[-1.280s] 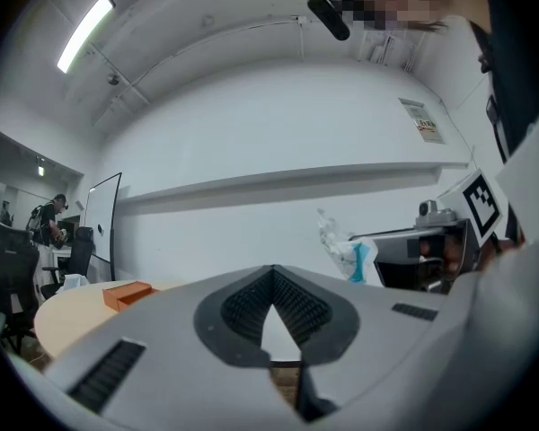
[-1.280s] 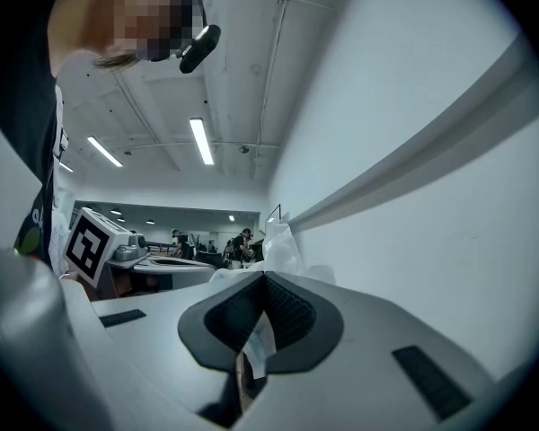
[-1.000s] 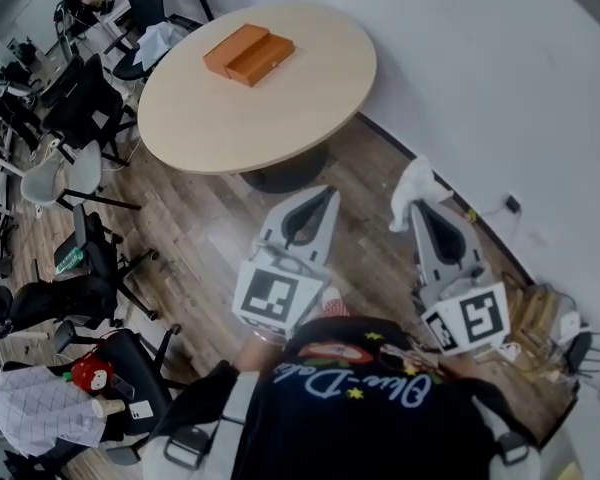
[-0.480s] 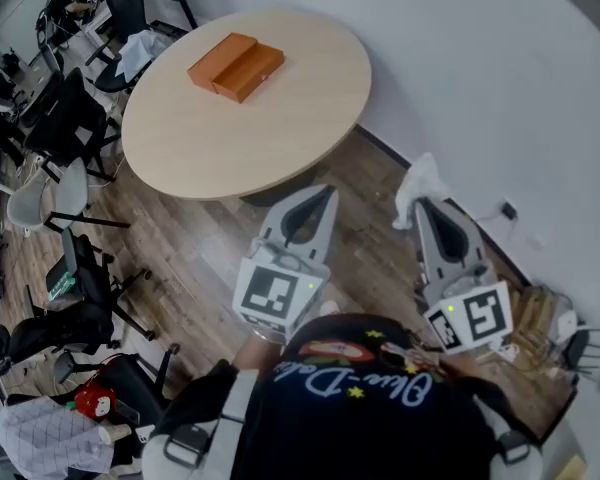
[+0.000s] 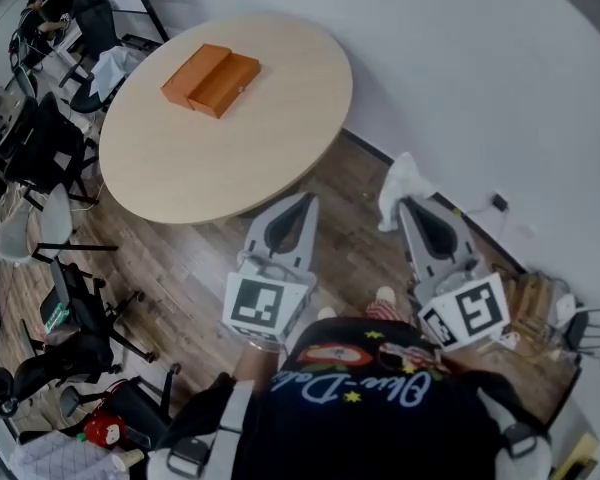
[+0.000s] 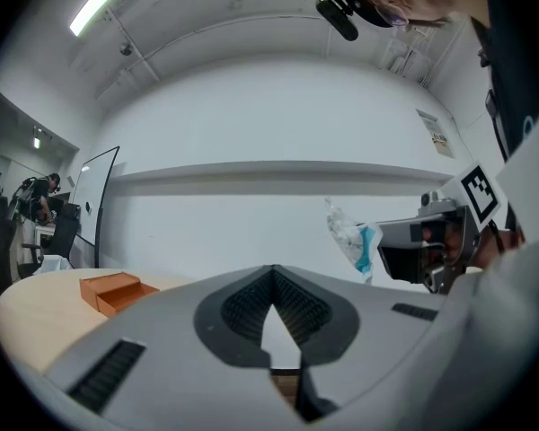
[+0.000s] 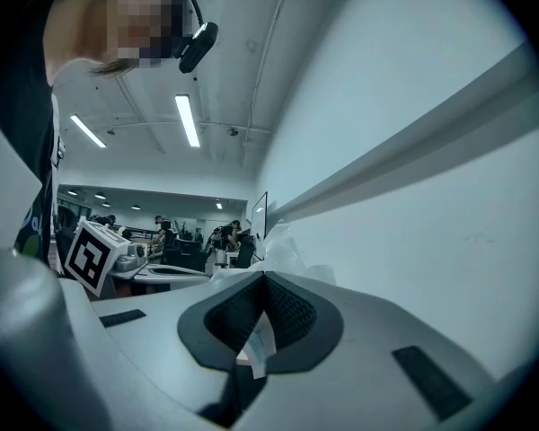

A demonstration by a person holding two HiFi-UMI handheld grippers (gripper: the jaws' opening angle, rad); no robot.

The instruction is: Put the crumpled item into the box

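Though white from above, crumpled item [image 6: 349,236] shows blue in left gripper view

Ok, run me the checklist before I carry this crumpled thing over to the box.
1. Item held by right tongs: ok, shut on it.
2. Left tongs free: ok, shut with nothing between.
3. Box in sight on the table: ok.
4. Box open to take the item: cannot tell.
5. Item above the box: not ok, it hangs over the floor beside the table.
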